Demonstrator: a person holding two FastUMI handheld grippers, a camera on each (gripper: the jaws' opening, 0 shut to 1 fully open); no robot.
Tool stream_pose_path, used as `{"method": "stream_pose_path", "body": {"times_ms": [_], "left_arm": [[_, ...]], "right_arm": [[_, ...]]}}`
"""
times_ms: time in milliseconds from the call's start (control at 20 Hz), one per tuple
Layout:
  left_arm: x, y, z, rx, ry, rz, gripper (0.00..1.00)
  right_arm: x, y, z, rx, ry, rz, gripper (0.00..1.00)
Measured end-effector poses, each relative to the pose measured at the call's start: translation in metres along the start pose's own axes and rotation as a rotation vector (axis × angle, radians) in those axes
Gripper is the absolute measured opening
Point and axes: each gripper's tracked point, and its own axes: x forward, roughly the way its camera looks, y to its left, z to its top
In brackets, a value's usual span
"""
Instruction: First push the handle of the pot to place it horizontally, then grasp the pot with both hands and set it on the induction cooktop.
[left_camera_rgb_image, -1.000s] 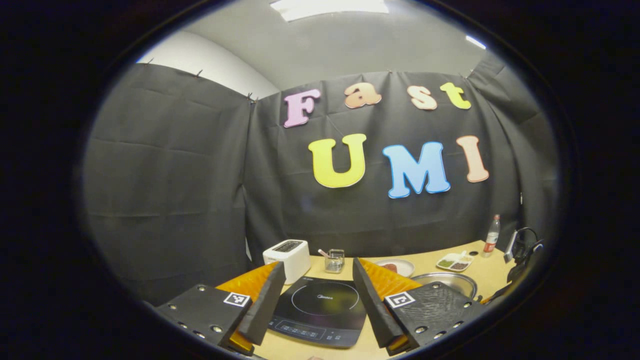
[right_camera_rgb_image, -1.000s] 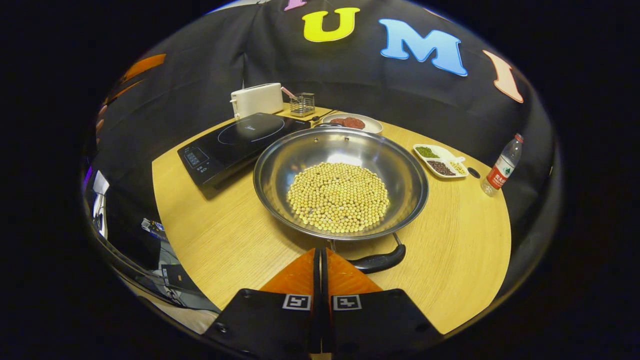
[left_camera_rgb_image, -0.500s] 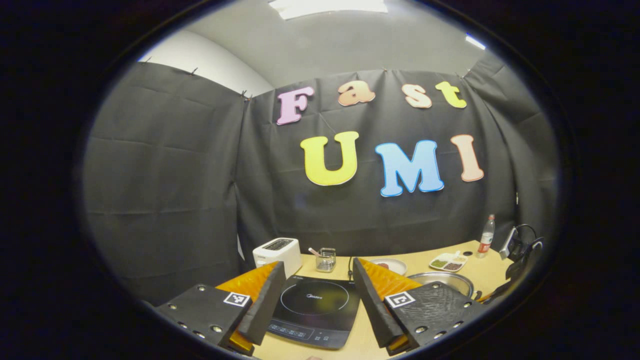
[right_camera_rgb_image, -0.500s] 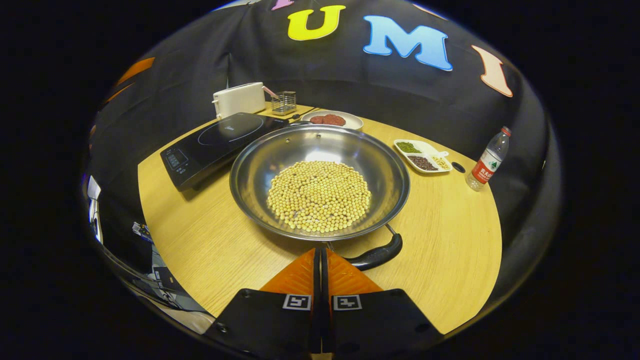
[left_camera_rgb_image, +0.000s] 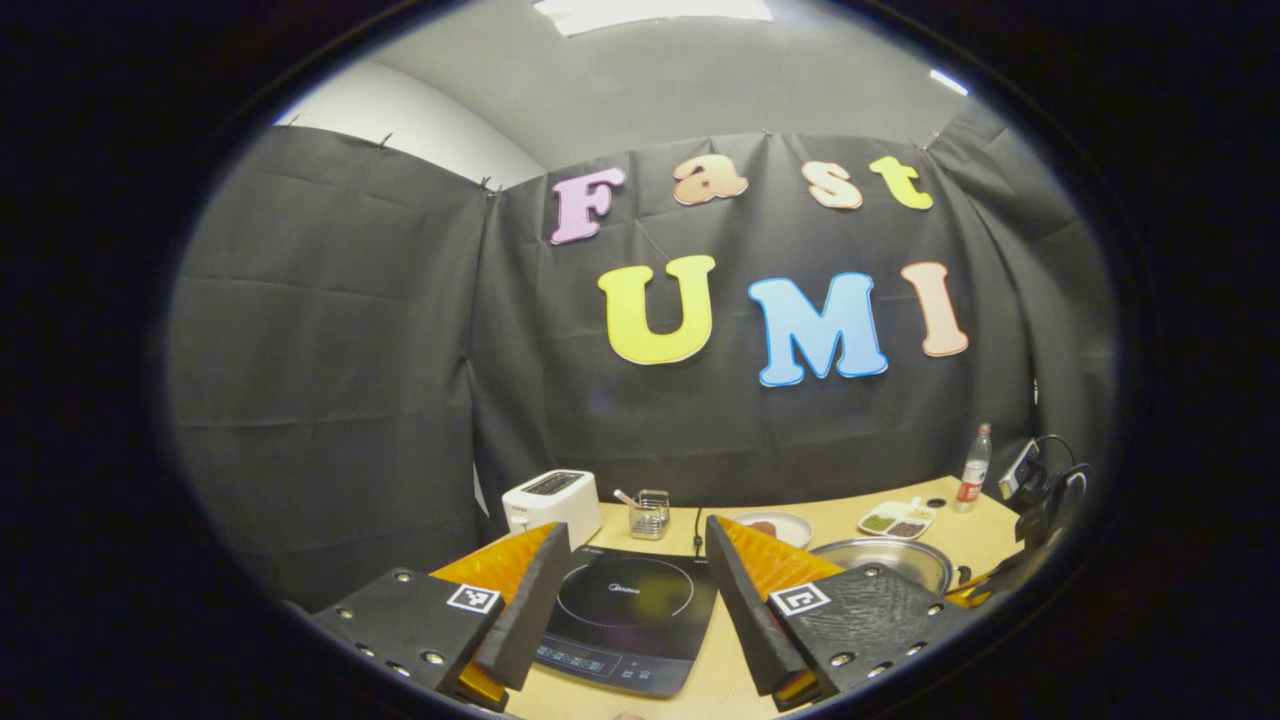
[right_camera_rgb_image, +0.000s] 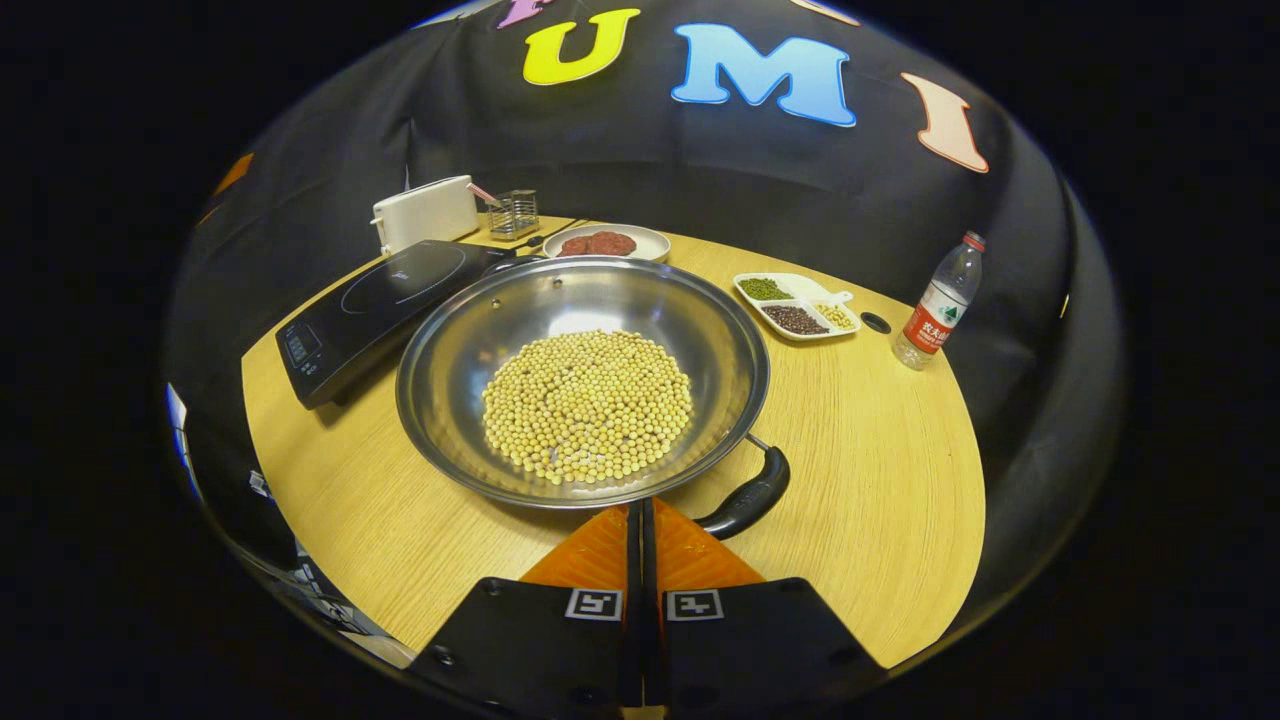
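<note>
The right gripper (right_camera_rgb_image: 641, 520), closed and empty, sits against the pot's handle (right_camera_rgb_image: 745, 497) to nudge it, while the left gripper (left_camera_rgb_image: 630, 590) waits open above the cooktop (left_camera_rgb_image: 625, 615).

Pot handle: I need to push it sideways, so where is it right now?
In the right gripper view, the pot handle sits at the pot's near right rim, just right of the shut right gripper.

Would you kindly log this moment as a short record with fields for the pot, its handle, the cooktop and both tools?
pot: steel pot of yellow beans, on the table beside the cooktop
handle: black handle at the near rim, just right of the right tool's tips
cooktop: induction cooktop, nothing on it
right tool: right tool, shut, empty, at the pot's near rim
left tool: left tool, open, empty, facing the cooktop
</note>
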Motion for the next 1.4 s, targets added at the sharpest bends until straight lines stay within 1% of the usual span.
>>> {"method": "stream_pose_path", "body": {"times_ms": [50,100,150,200,250,300,450,500,550,600,650,700,750,800,850,900,1000,1050,1100,1150,1200,1250,1300,1400], "left_arm": [[0.000,-0.001,-0.001,0.001,0.003,0.002,0.82],[0.001,-0.002,-0.003,0.002,0.007,0.003,0.80],[0.003,-0.004,-0.004,0.002,0.011,0.005,0.80],[0.004,-0.006,-0.005,0.002,0.014,0.005,0.80],[0.005,-0.008,-0.007,0.000,0.017,0.005,0.80],[0.007,-0.009,-0.008,0.000,0.021,0.005,0.80],[0.011,-0.016,-0.013,0.002,0.032,0.006,0.80],[0.012,-0.019,-0.014,0.001,0.034,0.005,0.80],[0.014,-0.021,-0.015,0.003,0.036,0.005,0.80],[0.016,-0.024,-0.016,0.005,0.039,0.003,0.80],[0.018,-0.026,-0.018,0.008,0.041,0.003,0.80],[0.021,-0.029,-0.018,0.011,0.044,0.002,0.80],[0.022,-0.031,-0.020,0.012,0.047,0.001,0.80],[0.024,-0.034,-0.022,0.010,0.050,-0.002,0.80],[0.027,-0.038,-0.025,0.007,0.054,-0.006,0.80],[0.029,-0.041,-0.027,0.005,0.059,-0.007,0.80],[0.037,-0.046,-0.033,0.009,0.066,-0.011,0.80],[0.040,-0.050,-0.035,0.012,0.068,-0.017,0.82],[0.043,-0.055,-0.037,0.015,0.071,-0.026,0.80],[0.048,-0.059,-0.042,0.019,0.075,-0.035,0.80],[0.053,-0.062,-0.046,0.024,0.082,-0.042,0.80],[0.058,-0.066,-0.051,0.029,0.086,-0.048,0.82],[0.063,-0.068,-0.053,0.031,0.089,-0.054,0.80],[0.074,-0.075,-0.056,0.022,0.095,-0.073,0.80]], "right_arm": [[0.002,-0.004,0.000,0.004,0.001,-0.006,0.02],[0.003,-0.008,0.002,0.009,0.003,-0.012,0.00],[0.005,-0.013,0.003,0.016,0.003,-0.020,0.00],[0.006,-0.018,0.005,0.024,0.002,-0.028,0.02],[0.008,-0.022,0.006,0.035,0.001,-0.032,0.00],[0.010,-0.026,0.009,0.047,-0.001,-0.037,0.02],[0.016,-0.038,0.014,0.072,-0.006,-0.050,0.02],[0.018,-0.041,0.016,0.075,-0.008,-0.052,0.00],[0.021,-0.044,0.018,0.077,-0.011,-0.055,0.00],[0.023,-0.047,0.021,0.078,-0.013,-0.057,0.02],[0.025,-0.050,0.022,0.080,-0.016,-0.058,0.00],[0.027,-0.053,0.024,0.082,-0.019,-0.060,0.02],[0.029,-0.055,0.026,0.084,-0.021,-0.063,0.00],[0.031,-0.057,0.027,0.086,-0.025,-0.065,0.02],[0.033,-0.060,0.029,0.088,-0.028,-0.069,0.02],[0.035,-0.063,0.031,0.093,-0.031,-0.074,0.00],[0.039,-0.070,0.036,0.109,-0.042,-0.086,0.00],[0.040,-0.073,0.036,0.115,-0.046,-0.092,0.02],[0.041,-0.075,0.038,0.121,-0.053,-0.097,0.00],[0.042,-0.077,0.039,0.130,-0.055,-0.099,0.02],[0.040,-0.078,0.041,0.139,-0.062,-0.101,0.02],[0.038,-0.080,0.045,0.150,-0.080,-0.105,0.02],[0.031,-0.081,0.051,0.163,-0.104,-0.107,0.02],[0.014,-0.083,0.067,0.190,-0.172,-0.115,0.04]]}}
